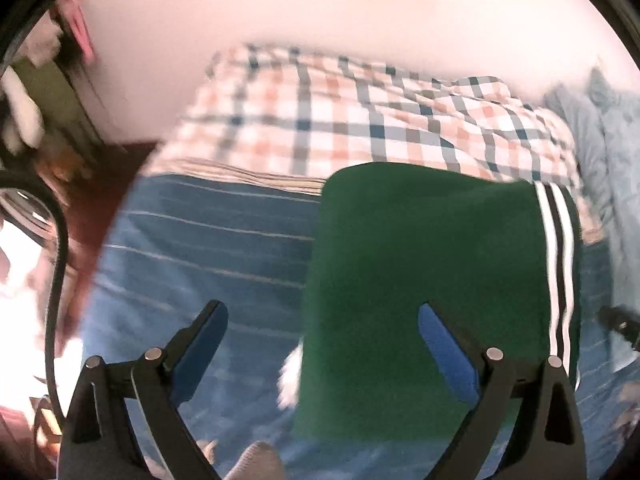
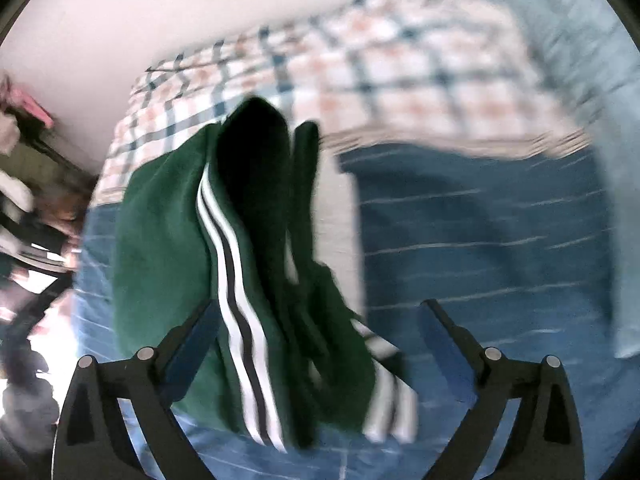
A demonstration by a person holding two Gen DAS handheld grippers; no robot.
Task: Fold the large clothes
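A dark green garment point(image 1: 420, 260) with white side stripes point(image 1: 558, 260) lies folded flat on the blue striped bed sheet point(image 1: 200, 248). My left gripper point(image 1: 320, 306) hovers open above its left edge, the right finger point(image 1: 444, 344) over the green cloth and the left finger over bare sheet, gripping nothing. In the right wrist view the same garment point(image 2: 160, 240) is bunched and rumpled, its stripes point(image 2: 236, 308) running between the fingers of my right gripper point(image 2: 320, 306). Those jaws stand wide and the pads do not press the cloth. Both views are blurred.
A plaid quilt point(image 1: 320, 112) is heaped at the far side of the bed against a pale wall. A light blue blanket point(image 1: 600, 140) lies at the right. Dark furniture and clutter point(image 1: 60, 120) stand beyond the bed's left edge.
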